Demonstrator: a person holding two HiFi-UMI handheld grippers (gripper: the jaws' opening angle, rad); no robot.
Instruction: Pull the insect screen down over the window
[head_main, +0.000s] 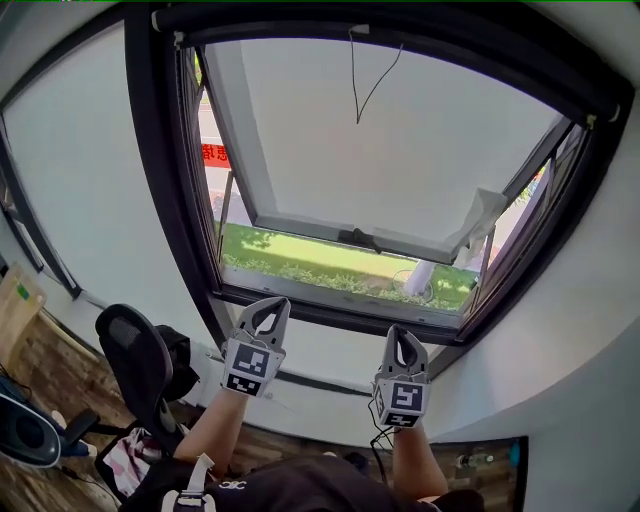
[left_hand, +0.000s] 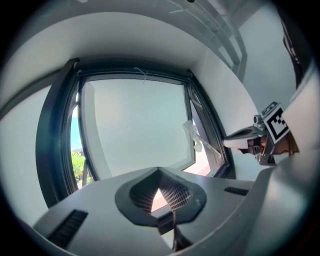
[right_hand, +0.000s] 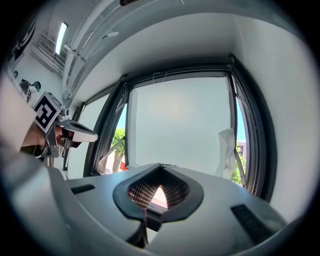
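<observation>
Left tongs (head_main: 269, 304) and right tongs (head_main: 401, 331) point level below the near sill of the open window (head_main: 160, 200). The insect screen appears rolled up inside the dark housing (head_main: 400, 33) along the top, with a thin pull cord (head_main: 355, 85) dangling from its middle. A clean pull likely means raising one pair, spreading it, pinching the cord low and drawing straight down. Both pairs are pressed together, pinching nothing.

Red sign (head_main: 214, 154) beyond window (head_main: 165, 200), characters unreadable, nothing else legible
</observation>
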